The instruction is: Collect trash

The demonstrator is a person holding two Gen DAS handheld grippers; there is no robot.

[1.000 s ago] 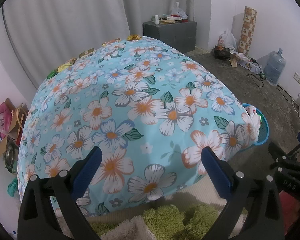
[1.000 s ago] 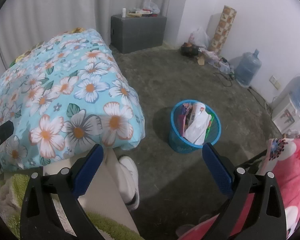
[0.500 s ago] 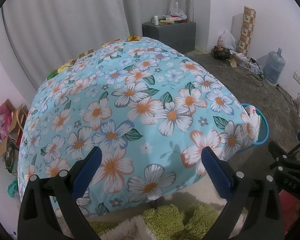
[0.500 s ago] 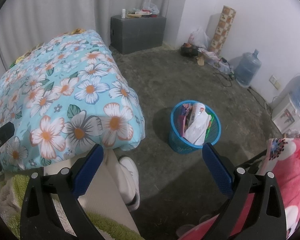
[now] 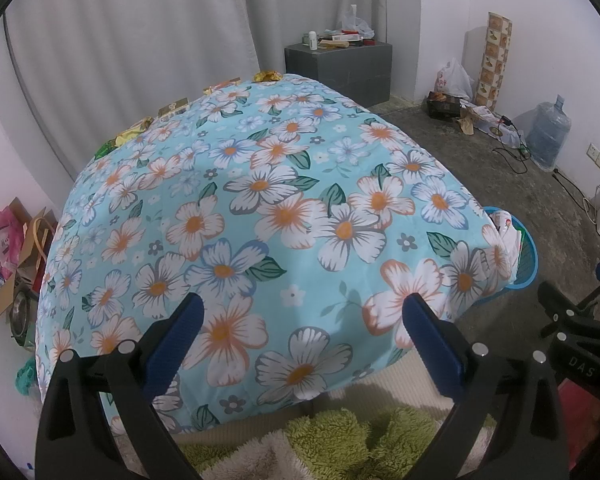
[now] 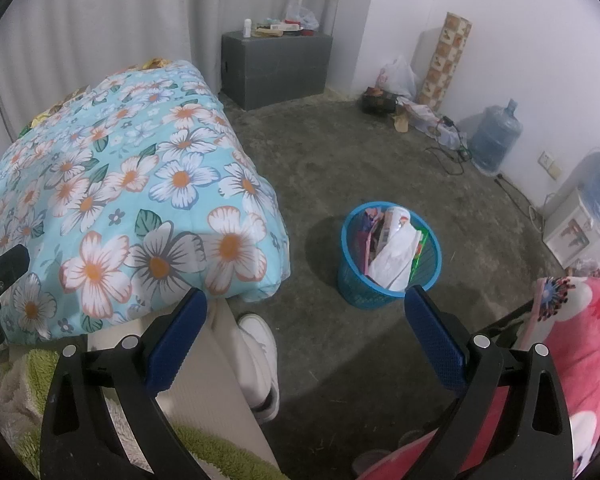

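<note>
— Left claw (image 5: 300, 344): wide open, empty, blue ribbed pads on black arms, over a quilt (image 5: 260, 216). Soft, puffy, pale blue, printed with white and orange flowers. Under its near edge, shaggy green and cream rug (image 5: 340, 440).

— Right claw (image 6: 304, 340): also spread wide, nothing held. Bin (image 6: 388, 260) between the pads at 12 o'clock, standing on rough grey floor (image 6: 340, 160). Round, blue plastic mesh, stuffed with white paper and coloured wrappers.

— Bin in the left view (image 5: 524, 256): only a blue sliver at 3 o'clock, mostly hidden behind the quilt corner.

— Loose trash: crinkled wrappers (image 5: 266, 76), gold and green, along the quilt's far edge at 11 o'clock. Half hidden by the curve, too small to read.

— Beyond, at 12: grey box (image 6: 276, 68) topped with small clutter, hard to make out. At 2: clear water jug (image 6: 496, 140), patterned roll (image 6: 444, 60) against the wall, plastic bag (image 6: 396, 76), tangled cables.

— White shoe (image 6: 260, 360) at 6 o'clock, partly behind a beige panel. Pink fleece (image 6: 580, 360) at 4, cut off by the rim.

— At 9 in the left view: cardboard and pink bags (image 5: 8, 248), cropped.
</note>
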